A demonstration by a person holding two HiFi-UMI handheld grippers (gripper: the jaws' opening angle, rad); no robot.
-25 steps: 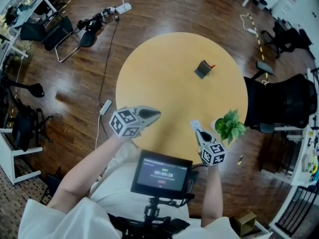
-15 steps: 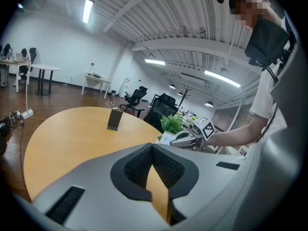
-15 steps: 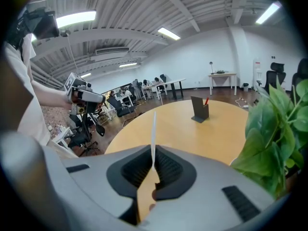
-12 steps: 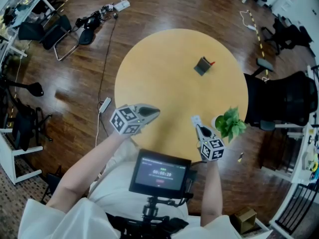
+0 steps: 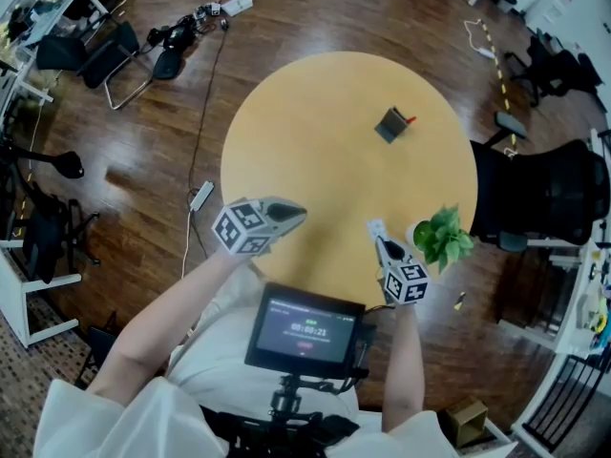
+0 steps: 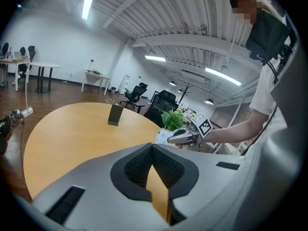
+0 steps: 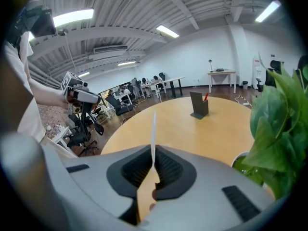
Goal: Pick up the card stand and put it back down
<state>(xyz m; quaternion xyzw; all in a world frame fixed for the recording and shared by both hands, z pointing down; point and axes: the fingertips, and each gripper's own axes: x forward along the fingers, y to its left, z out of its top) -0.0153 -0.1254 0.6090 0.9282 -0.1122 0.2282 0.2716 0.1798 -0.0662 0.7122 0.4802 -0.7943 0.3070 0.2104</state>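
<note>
The card stand (image 5: 389, 125), a small dark grey holder with a red pen beside it, stands on the far right part of the round yellow table (image 5: 315, 151); it also shows in the left gripper view (image 6: 115, 114) and the right gripper view (image 7: 198, 105). My right gripper (image 5: 379, 242) is at the table's near edge, far from the stand, shut on a thin white card (image 7: 153, 129) seen edge-on between its pads. My left gripper (image 5: 302, 216) hovers over the near left edge, shut with nothing in it (image 6: 152, 150).
A potted green plant (image 5: 441, 239) stands at the table's near right edge, close beside my right gripper. Black office chairs (image 5: 549, 194) crowd the table's right side. Cables and a power strip (image 5: 200, 197) lie on the wooden floor at the left.
</note>
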